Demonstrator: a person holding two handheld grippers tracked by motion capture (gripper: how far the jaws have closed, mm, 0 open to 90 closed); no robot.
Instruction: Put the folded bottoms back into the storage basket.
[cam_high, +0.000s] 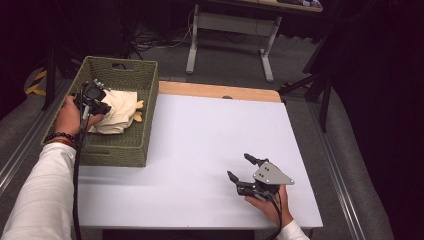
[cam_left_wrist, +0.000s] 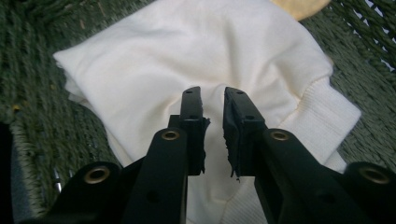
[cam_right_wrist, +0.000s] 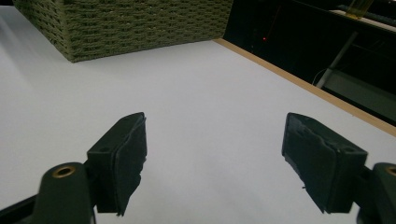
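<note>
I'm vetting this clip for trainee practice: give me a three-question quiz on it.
1. Where does the cream garment lie?
2. True or false: the right gripper holds something.
3. The left gripper is: A) over the bare table, B) over the garment, jaws slightly apart, C) outside the basket.

Key:
1. In the green woven basket.
2. False; its jaws stand wide open over the white table.
3. B.

- Basket (cam_high: 131, 150) at table's (cam_high: 200, 150) far-left corner, overhanging left edge.
- Folded cloth (cam_high: 117, 112) in basket, L gripper (cam_high: 94, 100) over it.
- R gripper (cam_high: 246, 170) near table's near-right corner, well apart from basket.
</note>
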